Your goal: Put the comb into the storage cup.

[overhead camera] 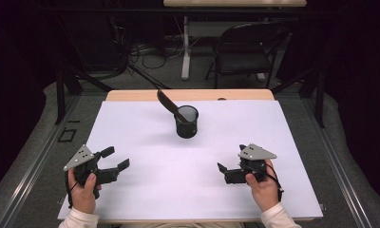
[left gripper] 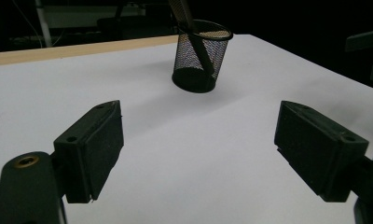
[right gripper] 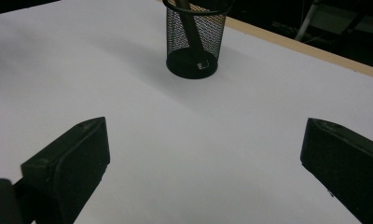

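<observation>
Left tool (overhead camera: 118,159): a black two-jaw tool with a grey three-cornered plate, sitting in the person's left hand (overhead camera: 83,189) low over the near left of the desk; its jaws are standing wide apart with nothing between them.
Right tool (overhead camera: 226,169): the matching black tool in the right hand (overhead camera: 264,187), hovering over the near right of the desk; its jaws are also gaping wide and gripping nothing.
Cup: a round black wire-mesh pen cup (overhead camera: 186,122) is standing upright toward the far middle of the desk, well apart from both tools.
Item in cup: a long dark flat-bladed utensil (overhead camera: 167,102) is leaning out of the cup, up and to the left in the high view, its lower end resting on the cup's floor (right gripper: 201,63).
Desk: a white sheet (overhead camera: 145,171) is covering a pale wooden desk.
Risk, tipping: the cup is looking light and top-heavy on the leaning side, so a sideways pull on the utensil would probably be dragging the cup over.
Risk, slipping: the utensil looks thin and smooth, so a shallow pinch could be letting it twist or slide.
Risk, collision: both tools closing on one small cup could be knocking each other.
Writing: no brand, label or lettering is readable anywhere.
</observation>
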`<action>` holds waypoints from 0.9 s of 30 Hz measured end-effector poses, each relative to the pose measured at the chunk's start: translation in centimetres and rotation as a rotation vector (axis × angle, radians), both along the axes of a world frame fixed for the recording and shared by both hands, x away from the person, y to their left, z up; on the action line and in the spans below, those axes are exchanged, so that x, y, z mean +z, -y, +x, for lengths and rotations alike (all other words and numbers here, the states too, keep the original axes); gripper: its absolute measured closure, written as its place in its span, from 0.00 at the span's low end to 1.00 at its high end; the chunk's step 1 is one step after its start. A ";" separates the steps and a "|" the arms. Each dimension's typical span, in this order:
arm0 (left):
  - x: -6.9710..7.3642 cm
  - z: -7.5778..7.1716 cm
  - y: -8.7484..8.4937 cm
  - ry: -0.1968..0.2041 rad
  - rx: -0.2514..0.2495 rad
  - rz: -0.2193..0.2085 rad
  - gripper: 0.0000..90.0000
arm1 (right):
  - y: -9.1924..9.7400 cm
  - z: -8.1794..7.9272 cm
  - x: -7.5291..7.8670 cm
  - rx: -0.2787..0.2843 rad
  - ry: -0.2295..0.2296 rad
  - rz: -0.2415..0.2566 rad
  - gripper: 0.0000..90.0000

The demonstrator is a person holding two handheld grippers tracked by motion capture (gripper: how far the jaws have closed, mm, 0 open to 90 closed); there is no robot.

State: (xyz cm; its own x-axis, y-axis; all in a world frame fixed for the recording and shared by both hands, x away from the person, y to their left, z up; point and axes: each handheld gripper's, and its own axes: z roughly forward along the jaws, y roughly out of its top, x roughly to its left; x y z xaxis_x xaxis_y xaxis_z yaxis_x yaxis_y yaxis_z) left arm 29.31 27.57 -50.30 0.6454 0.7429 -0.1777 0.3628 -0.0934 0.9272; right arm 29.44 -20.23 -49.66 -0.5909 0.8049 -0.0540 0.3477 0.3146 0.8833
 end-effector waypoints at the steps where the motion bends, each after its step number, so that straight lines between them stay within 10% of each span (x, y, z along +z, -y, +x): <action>1: -0.1 0.0 0.0 0.002 0.000 0.001 0.18 | 0.3 -0.1 -0.2 -0.007 -0.002 0.003 0.01; 27: -1.4 0.5 0.0 -0.021 -0.003 0.020 0.18 | 4.4 -0.3 -2.8 -0.146 0.007 0.067 0.01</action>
State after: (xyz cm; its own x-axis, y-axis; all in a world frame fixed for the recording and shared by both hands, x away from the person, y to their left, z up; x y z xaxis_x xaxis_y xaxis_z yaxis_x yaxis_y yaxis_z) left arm 29.83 27.62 -51.71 0.6440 0.7445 -0.1761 0.3815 -0.1130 0.9175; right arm 29.14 -24.61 -52.50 -0.4670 0.8843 -0.0010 0.3789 0.2012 0.9033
